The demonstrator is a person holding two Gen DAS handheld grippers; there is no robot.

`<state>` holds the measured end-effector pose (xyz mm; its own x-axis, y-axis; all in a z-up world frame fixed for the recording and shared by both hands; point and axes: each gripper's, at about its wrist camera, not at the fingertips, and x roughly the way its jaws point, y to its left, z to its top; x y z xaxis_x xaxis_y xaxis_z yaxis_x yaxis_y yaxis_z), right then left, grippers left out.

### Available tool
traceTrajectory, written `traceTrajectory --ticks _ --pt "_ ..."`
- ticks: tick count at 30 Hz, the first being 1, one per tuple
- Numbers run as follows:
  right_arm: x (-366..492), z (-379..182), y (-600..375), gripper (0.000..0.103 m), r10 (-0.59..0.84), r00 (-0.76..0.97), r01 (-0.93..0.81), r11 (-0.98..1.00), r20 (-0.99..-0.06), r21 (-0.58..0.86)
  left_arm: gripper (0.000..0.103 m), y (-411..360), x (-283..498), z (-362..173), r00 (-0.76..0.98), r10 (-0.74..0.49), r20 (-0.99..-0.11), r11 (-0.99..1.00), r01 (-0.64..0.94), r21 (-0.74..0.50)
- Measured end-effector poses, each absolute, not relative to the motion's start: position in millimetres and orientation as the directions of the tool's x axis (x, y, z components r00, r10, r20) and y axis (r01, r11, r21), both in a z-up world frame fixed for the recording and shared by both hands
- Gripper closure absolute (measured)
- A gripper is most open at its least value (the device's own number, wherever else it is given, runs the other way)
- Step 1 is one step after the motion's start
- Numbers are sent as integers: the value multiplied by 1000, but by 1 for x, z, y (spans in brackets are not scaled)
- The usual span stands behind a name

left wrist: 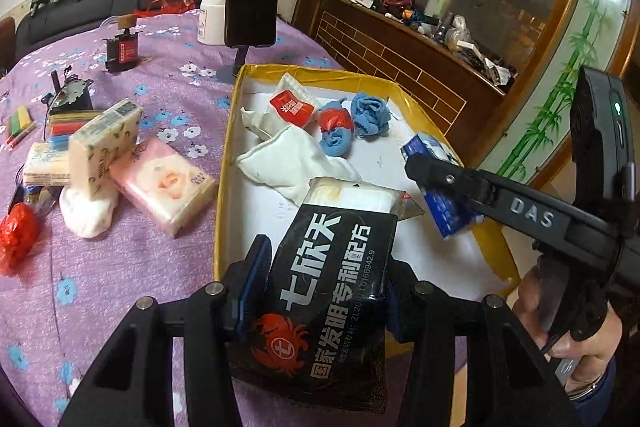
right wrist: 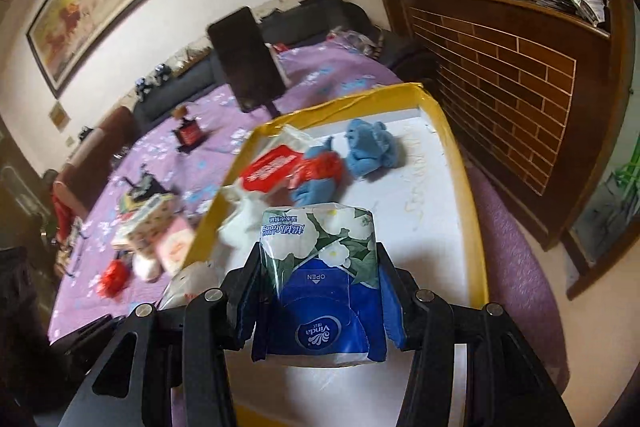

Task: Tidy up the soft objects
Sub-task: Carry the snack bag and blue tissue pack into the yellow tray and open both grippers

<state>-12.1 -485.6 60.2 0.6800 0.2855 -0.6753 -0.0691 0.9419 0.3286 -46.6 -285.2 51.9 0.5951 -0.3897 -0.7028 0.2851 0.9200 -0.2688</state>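
Two grippers each clamped a pack over the yellow-rimmed tray (left wrist: 226, 163): left gripper (left wrist: 320, 291) pinching the black pouch (left wrist: 324, 291) lengthwise near its front edge, right gripper (right wrist: 318, 291) squeezing the blue tissue pack (right wrist: 320, 279) above its right side.

The right gripper (right wrist: 318, 291) jaws clamp a blue Vinda tissue pack (right wrist: 320, 287) above the yellow-rimmed box (right wrist: 476, 227).

Glossy black plastic packet (left wrist: 332, 291), shiny film-wrapped blue tissue pack (right wrist: 320, 291), soft blue terry cloths (left wrist: 370, 115), matt white cloth pouch (left wrist: 298, 163), yellow-taped cardboard tray (left wrist: 224, 163), textured purple floral tablecloth (left wrist: 100, 275), polished wood cabinet (left wrist: 400, 55)
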Motion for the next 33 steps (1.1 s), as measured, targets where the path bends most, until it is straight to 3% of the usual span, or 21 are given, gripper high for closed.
traceTrajectory --ticks 16,18,24,33 --pt "23 41 -483 47 216 618 -6 963 -756 270 54 -297 -33 38 584 -358 -728 932 268 -243" --pt "23 41 -482 47 214 614 -12 965 -760 263 50 -298 -34 38 588 -355 -727 933 268 -239" --pt "19 42 -478 46 170 623 -10 978 -763 209 27 -302 -34 37 585 -353 -730 933 281 -226" --pt "19 40 -477 45 163 608 -39 984 -777 175 25 -302 -40 38 582 -365 -727 929 282 -240"
